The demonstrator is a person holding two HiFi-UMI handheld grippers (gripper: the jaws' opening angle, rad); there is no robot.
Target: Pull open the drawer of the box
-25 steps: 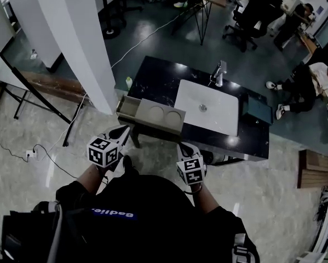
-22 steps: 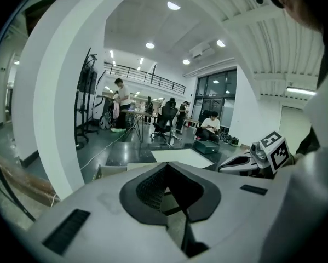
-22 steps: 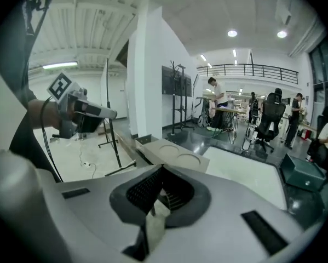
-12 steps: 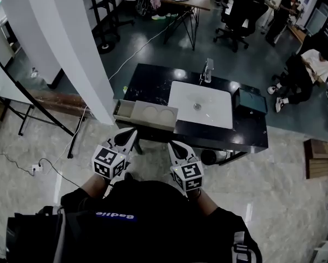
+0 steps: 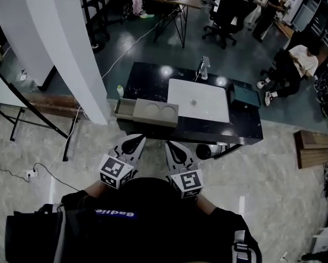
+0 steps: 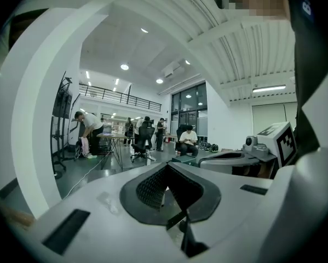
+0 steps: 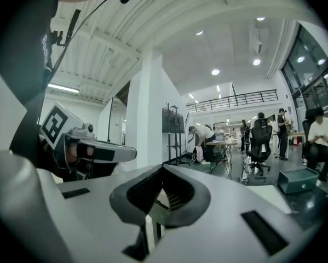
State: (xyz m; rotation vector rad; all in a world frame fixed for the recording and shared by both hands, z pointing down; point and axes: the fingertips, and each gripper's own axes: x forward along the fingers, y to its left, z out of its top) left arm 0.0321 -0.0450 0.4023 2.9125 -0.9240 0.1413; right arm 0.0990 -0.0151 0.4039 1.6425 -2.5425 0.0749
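Black counter (image 5: pixel 148 79): grey box (image 5: pixel 158 113) front-left corner, white sink (image 5: pixel 198 100) centre, faucet (image 5: pixel 205 68) behind, teal case (image 5: pixel 245 96) right

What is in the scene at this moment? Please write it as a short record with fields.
left gripper: shut, nothing between its fingers, held close to the person's body
right gripper: shut, empty, beside the left one
box: grey, two round recesses on top, at the near left corner of the black counter
compartment: open, at the box's left end; perhaps the drawer, not certain
contact: neither gripper touches the box
sink: white, right of the box, faucet behind it
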